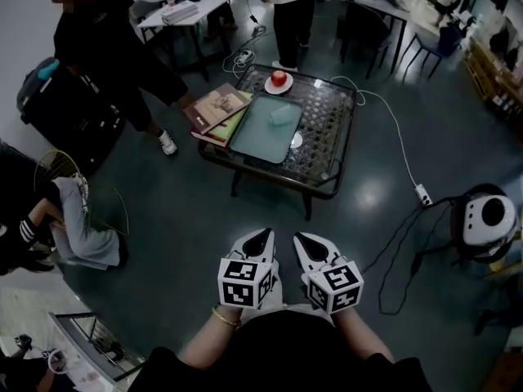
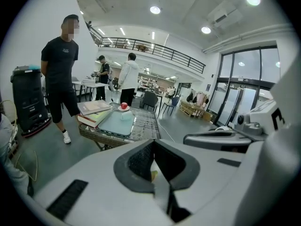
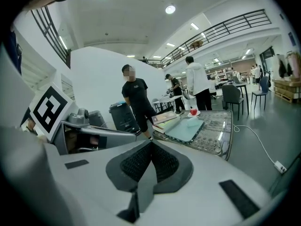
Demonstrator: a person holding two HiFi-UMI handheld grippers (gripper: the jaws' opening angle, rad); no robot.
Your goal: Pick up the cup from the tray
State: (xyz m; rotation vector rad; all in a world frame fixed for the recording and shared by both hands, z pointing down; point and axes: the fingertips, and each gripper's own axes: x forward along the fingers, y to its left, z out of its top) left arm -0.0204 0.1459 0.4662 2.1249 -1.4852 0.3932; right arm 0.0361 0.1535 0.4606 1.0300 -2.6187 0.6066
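- Cup (image 1: 283, 114) – a pale piece that appears to lie on its side in the far half of the tray (image 1: 255, 137), well apart from both grippers.
- Cup long axis – runs roughly across the tray's short width, towards the tray's right rim. Which end is the mouth cannot be made out.
- Tray – a teal rectangle on the low glass-topped table (image 1: 327, 125), with its long axis leading away from the person. The cup is the only item seen in it.
- Plate (image 1: 279, 89) – stands on the table just beyond the tray's far end and carries a red apple (image 1: 279, 77).
- Books (image 1: 215, 109) – a stack on the table's left edge, just beside the tray.
- Left gripper (image 1: 265, 233) – held low in front of the person and pointed at the table. The jaws are pressed together with nothing between them.
- Right gripper (image 1: 299, 238) – held just beside the left gripper, with the same aim. Its pads meet and no object is clamped.
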